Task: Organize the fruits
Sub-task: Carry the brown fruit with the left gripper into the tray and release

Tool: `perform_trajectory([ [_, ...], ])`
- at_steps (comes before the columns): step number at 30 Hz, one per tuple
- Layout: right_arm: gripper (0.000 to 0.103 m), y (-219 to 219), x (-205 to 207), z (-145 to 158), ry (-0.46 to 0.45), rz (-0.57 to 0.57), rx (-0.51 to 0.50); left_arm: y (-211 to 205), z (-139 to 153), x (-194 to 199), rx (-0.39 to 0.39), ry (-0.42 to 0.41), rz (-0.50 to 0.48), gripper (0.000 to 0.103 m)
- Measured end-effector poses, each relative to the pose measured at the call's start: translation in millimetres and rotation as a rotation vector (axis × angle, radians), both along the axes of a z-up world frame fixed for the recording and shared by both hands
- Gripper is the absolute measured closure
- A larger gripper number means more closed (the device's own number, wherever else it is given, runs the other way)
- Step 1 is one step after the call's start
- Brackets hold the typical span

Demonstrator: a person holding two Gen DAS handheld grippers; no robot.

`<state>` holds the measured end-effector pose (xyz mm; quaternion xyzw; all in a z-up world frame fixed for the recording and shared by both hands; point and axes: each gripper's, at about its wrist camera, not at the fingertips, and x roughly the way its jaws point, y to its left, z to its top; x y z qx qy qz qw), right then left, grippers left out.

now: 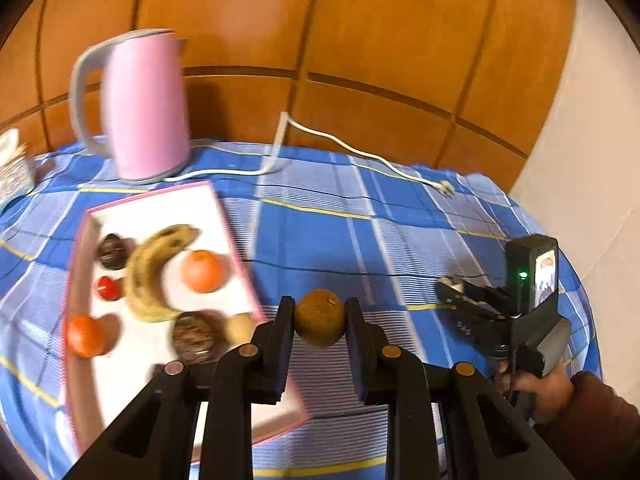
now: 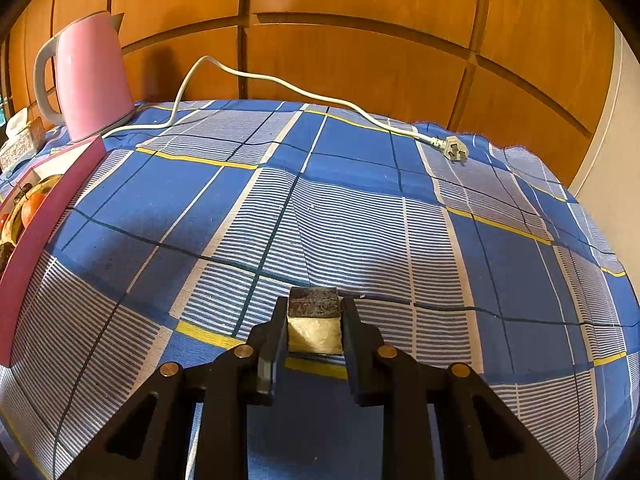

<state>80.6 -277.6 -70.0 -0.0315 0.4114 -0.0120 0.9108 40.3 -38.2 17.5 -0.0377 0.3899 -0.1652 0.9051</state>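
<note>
The left gripper was clamped on a round brown fruit, held just off the right edge of the pink-rimmed tray of fruit. The right gripper pinched a dark-topped, pale block over the blue checked tablecloth.

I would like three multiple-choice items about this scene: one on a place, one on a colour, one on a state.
1. Where does the banana lie?
A. in the pink-rimmed tray
B. on the bare cloth
C. beside the plug

2. What colour is the kettle?
A. white
B. pink
C. blue

3. What is the left gripper doing?
A. standing open and empty
B. gripping the cord
C. shut on a round brown fruit

Answers:
1 A, the banana rests among the other fruits inside the tray.
2 B, its body is pink with a grey handle.
3 C, both fingers press the fruit's sides.
</note>
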Motion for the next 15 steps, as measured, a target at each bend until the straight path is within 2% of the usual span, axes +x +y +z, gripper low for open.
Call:
perform_trajectory([
  [4, 0.078, -1, 0, 0, 0.001, 0.000, 0.009, 42, 2, -8, 0.001, 0.006, 0.099, 0.078],
  [9, 0.078, -5, 0, -2, 0.013, -0.008, 0.043, 99, -9, -17, 0.020, 0.043, 0.270, 0.078],
  [12, 0.078, -9, 0, -2, 0.015, -0.009, 0.073, 120, -17, -22, 0.021, 0.072, 0.339, 0.078],
  [15, 0.077, -12, -1, -3, 0.014, -0.010, 0.100, 126, -23, -25, 0.014, 0.088, 0.362, 0.078],
])
